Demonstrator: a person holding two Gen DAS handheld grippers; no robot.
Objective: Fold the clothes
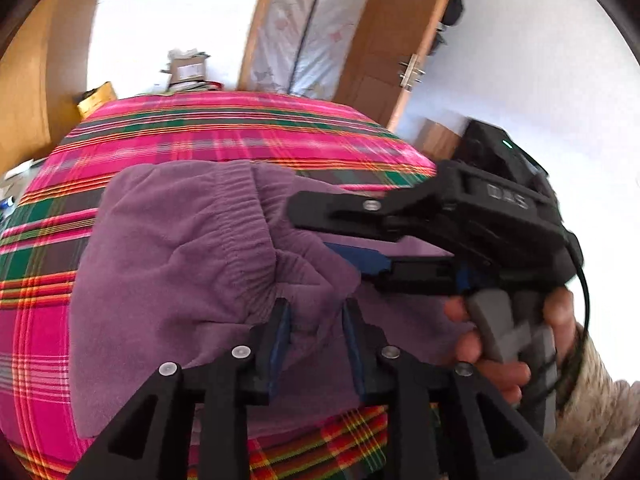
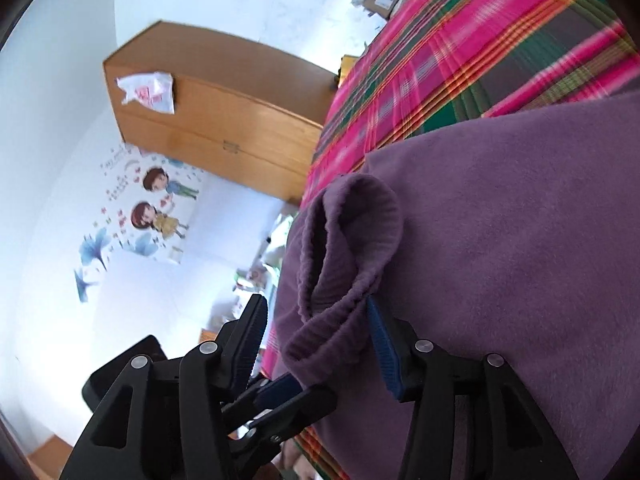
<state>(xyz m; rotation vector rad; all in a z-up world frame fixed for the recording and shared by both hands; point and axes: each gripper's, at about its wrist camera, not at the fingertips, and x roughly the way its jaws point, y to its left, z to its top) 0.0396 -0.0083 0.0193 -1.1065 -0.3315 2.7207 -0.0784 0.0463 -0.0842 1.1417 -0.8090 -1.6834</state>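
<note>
A purple fleece garment with an elastic waistband lies on a pink and green plaid bed cover. My left gripper stands over its near edge, blue pads apart, with bunched fabric lying loose between them. My right gripper comes in from the right, held by a hand, jaws wide. In the right wrist view, a folded loop of the garment sits inside the open right gripper. It touches only the right pad. The left gripper shows just below.
The plaid cover extends past the garment. A wooden door and a cardboard box stand behind the bed. A wooden cabinet and a white wall with cartoon stickers lie beside it.
</note>
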